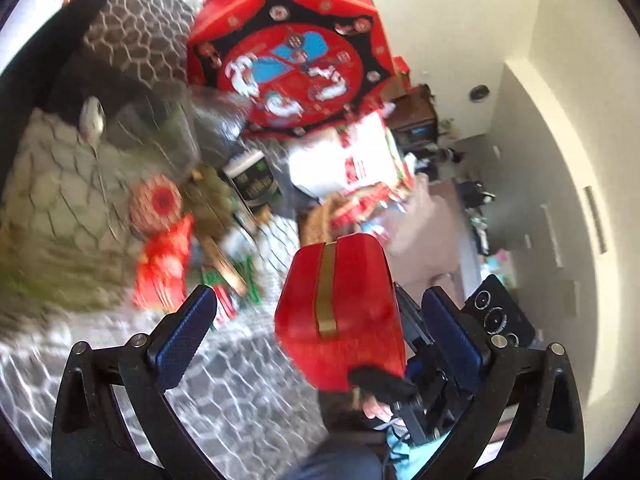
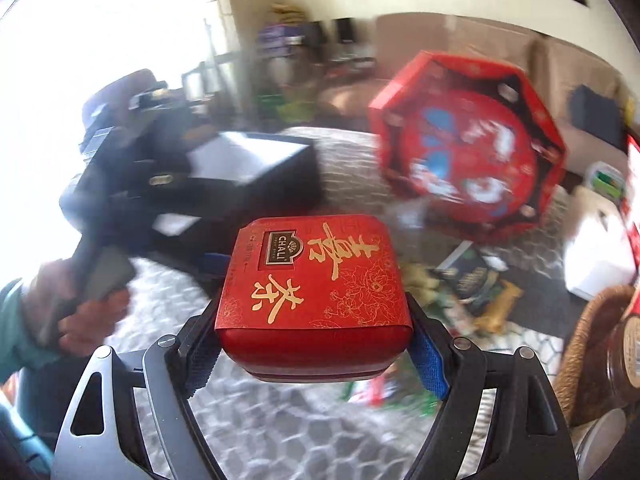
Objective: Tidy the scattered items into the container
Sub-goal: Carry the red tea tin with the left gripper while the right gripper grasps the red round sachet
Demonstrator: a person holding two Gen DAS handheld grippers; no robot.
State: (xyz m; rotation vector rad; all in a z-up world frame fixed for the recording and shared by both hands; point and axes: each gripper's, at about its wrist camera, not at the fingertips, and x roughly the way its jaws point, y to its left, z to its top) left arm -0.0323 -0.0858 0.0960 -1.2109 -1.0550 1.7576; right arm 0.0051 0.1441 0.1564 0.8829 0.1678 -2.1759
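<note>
The red Chali tea tin (image 2: 314,300), a rounded square box with gold characters and flower outlines on its paper sleeve, sits at the centre of the right wrist view, clamped at its sides between the blue ribbed pads of the right gripper (image 2: 314,350). The left wrist view shows the same tin's plain side with a gold band (image 1: 340,312), lower centre. The left gripper (image 1: 320,320) stands open, holding nothing. At the right edge of the right view is a woven wicker basket (image 2: 588,344) with a brown jar (image 2: 626,364) in it. A red octagonal gift box (image 2: 468,148) lies on the grey honeycomb-patterned cloth (image 2: 280,432) among blurred scattered packets (image 1: 164,268).
</note>
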